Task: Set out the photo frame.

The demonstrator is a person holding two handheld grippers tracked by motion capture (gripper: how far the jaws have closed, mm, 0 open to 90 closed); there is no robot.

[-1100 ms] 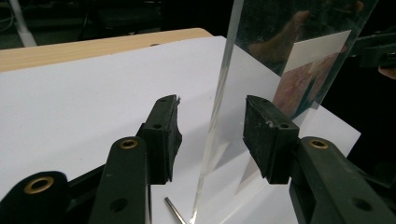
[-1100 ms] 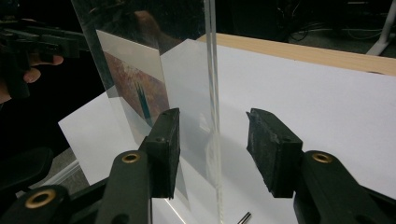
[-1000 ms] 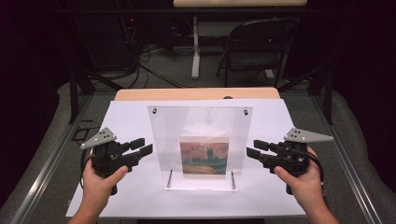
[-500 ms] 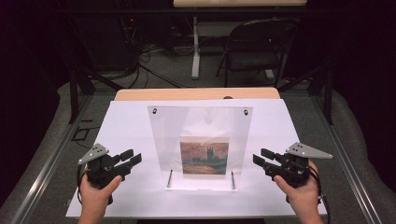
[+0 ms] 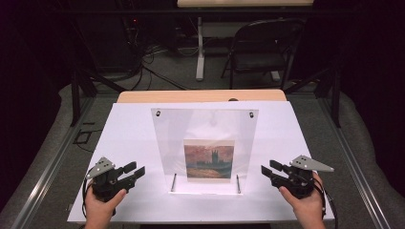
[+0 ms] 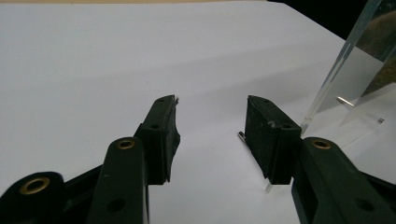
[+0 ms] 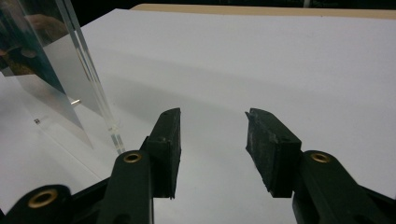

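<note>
Acrylic picture frame (image 5: 205, 143) upright on desk (image 5: 129, 129), untouched; our 2 grippers (image 5: 135, 172) (image 5: 266, 171) flank it, fingers apart, nothing gripped

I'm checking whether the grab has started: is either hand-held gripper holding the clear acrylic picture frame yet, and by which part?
Nothing is held. The left hand-held gripper and right hand-held gripper are open, on either side of the acrylic picture frame, apart from its edges.

Legible text, labels, brands, numbers, signs: none. Picture (image 5: 208, 161) in clear acrylic frame (image 5: 204, 125): painted scene, no readable lettering.
</note>
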